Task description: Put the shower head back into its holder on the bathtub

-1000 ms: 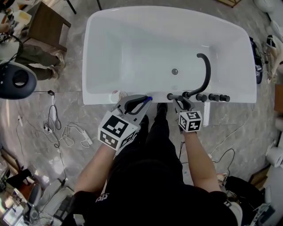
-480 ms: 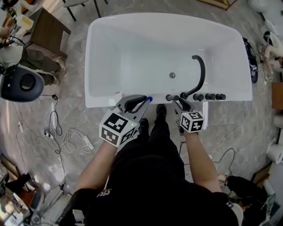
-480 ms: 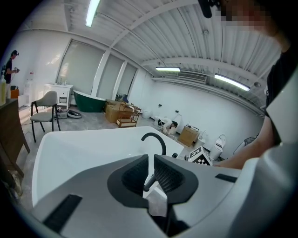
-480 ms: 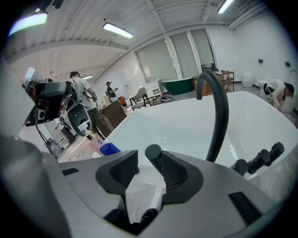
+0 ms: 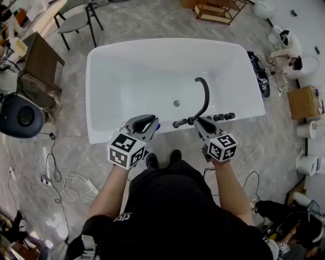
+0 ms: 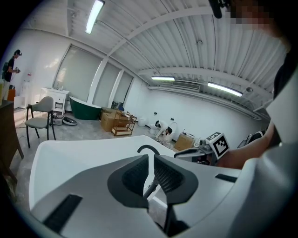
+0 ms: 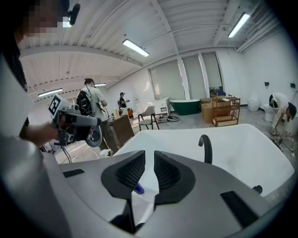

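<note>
The white bathtub [image 5: 104, 134] lies below me, a black arched spout [image 5: 203, 94] rising from its near rim. Along that rim runs a row of black fittings [image 5: 223, 117]; its leftmost black piece [image 5: 181, 122] is just left of my right gripper [image 5: 197, 121]. I cannot tell which piece is the shower head. The right gripper's jaws are closing with nothing between them [image 7: 149, 169]. My left gripper [image 5: 152, 122] hovers over the rim farther left, shut on nothing [image 6: 151, 167], a small blue thing [image 5: 157, 126] by its tip.
Cables [image 5: 66, 177] trail over the marble floor at the left. A brown table [image 5: 35, 61], a chair [image 5: 76, 18] and a round black object [image 5: 20, 116] stand left of the tub. A wooden rack [image 5: 216, 10], a cardboard box [image 5: 302, 101] and a crouching person [image 5: 287, 51] are at the right.
Both grippers have risen from the rim, the right one more, coming up off the black fittings. The head view has pulled back and takes in the whole tub.
</note>
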Demonstrator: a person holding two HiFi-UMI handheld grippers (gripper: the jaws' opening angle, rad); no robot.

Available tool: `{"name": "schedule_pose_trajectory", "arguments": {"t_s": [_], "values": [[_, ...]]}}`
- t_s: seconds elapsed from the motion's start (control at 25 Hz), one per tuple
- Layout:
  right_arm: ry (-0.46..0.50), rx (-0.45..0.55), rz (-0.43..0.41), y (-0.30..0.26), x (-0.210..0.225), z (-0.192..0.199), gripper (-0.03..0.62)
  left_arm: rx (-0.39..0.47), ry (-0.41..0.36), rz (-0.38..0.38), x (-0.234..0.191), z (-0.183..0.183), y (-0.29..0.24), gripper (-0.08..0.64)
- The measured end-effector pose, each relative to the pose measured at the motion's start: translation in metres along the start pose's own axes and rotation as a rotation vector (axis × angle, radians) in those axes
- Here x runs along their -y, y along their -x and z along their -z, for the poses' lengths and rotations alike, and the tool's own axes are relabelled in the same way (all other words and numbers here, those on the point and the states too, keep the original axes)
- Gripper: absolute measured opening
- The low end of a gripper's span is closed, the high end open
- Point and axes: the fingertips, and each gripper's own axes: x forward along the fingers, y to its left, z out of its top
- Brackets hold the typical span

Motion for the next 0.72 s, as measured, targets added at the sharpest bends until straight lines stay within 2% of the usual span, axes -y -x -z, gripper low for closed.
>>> {"name": "schedule_pose_trajectory", "arguments": {"t_s": [0.16, 0.32, 0.48, 0.72], "values": [[-0.006, 0.055, 0.037, 0.027, 0.014, -0.030, 0.069, 0.007, 0.009, -0.009, 0.004, -0.010, -0.008, 0.049], [-0.014, 0.131, 0.057, 0.045, 0.034, -0.063, 0.069, 0.007, -0.017, -0.035, 0.007, -0.026, -0.017, 0.049], [0.026, 0.190, -0.003, 0.061, 0.041, -0.088, 0.067, 0.017, -0.034, -0.088, 0.010, -0.037, -0.029, 0.049], [0.101, 0.227, -0.121, 0.095, 0.070, -0.111, 0.037, 0.074, -0.001, -0.237, 0.027, -0.065, -0.046, 0.049]]}}
